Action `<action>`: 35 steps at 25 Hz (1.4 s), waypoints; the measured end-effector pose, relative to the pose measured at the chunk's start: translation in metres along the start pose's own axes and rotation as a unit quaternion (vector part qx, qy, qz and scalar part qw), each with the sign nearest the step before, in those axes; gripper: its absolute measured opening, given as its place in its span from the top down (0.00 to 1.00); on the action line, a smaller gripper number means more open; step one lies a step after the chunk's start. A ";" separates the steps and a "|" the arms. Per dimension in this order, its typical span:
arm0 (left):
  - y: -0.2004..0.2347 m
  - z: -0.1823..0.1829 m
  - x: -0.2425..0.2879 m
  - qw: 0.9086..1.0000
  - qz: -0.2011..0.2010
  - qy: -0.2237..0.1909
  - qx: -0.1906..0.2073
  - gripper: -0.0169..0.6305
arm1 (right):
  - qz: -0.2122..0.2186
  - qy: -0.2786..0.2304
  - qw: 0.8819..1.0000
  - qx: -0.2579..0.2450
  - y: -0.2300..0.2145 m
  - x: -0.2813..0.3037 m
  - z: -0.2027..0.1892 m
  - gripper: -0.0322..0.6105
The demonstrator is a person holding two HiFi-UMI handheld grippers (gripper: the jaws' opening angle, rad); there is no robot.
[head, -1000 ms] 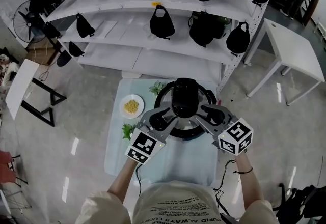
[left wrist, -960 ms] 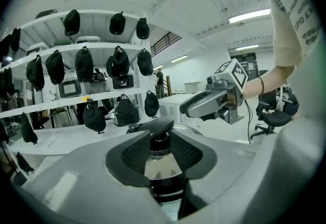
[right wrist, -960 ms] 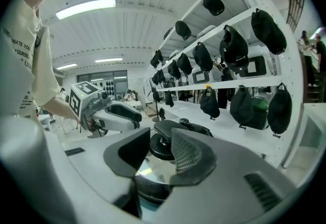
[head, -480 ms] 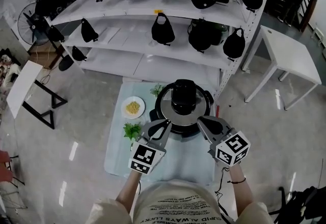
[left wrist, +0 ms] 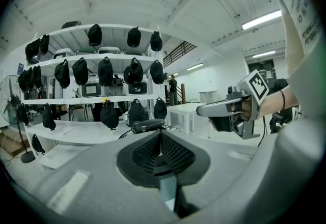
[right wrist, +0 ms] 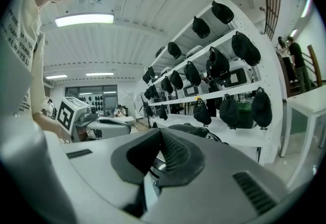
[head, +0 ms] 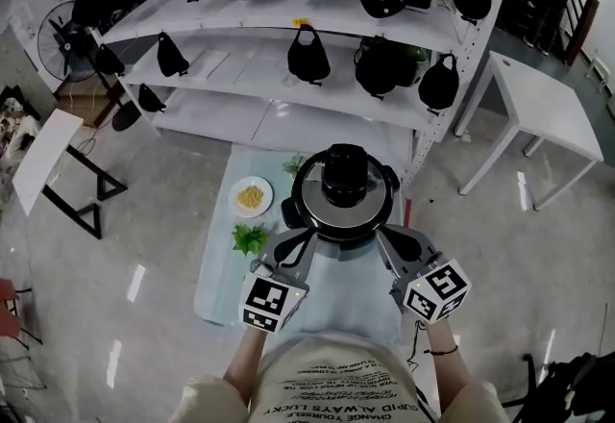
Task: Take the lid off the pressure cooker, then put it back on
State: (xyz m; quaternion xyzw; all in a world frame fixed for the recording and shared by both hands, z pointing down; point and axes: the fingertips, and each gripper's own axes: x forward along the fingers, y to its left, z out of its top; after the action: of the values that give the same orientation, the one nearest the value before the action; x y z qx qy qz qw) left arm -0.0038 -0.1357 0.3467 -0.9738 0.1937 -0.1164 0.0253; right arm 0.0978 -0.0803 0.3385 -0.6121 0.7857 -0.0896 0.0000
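Observation:
The pressure cooker stands on the blue-covered table with its lid on and the black knob on top. My left gripper hangs just off the cooker's near left side, shut and empty. My right gripper is off the near right side, also shut and empty. Neither touches the cooker. In the left gripper view the shut gripper points at the lid knob, and the right gripper shows beside it. In the right gripper view the shut gripper has the cooker just behind it.
A white plate of yellow food and green leaves lie left of the cooker on the blue cloth. More greens sit behind. White shelves with black bags stand beyond; a white table is at the right.
Both grippers have drawn back from the sides of the lid toward the person, and their jaws have gone from open to shut. The lid stays on the cooker.

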 end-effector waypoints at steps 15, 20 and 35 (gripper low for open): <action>0.006 0.002 -0.024 0.999 0.032 -0.008 0.000 0.93 | -0.042 -0.038 0.998 0.008 -0.007 -0.027 0.003 0.94; 0.006 0.001 -0.024 0.999 0.035 -0.003 0.005 0.93 | -0.043 -0.042 0.998 -0.001 -0.007 -0.028 0.003 0.94; 0.003 -0.005 -0.026 0.999 0.048 0.009 0.009 0.93 | -0.061 -0.021 0.998 -0.005 -0.015 -0.032 -0.013 0.94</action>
State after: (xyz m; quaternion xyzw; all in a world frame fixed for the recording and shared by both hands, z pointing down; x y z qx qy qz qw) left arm -0.0291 -0.1288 0.3457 -0.9620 0.2394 -0.1254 0.0379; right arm 0.1191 -0.0512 0.3502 -0.6607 0.7470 -0.0728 0.0077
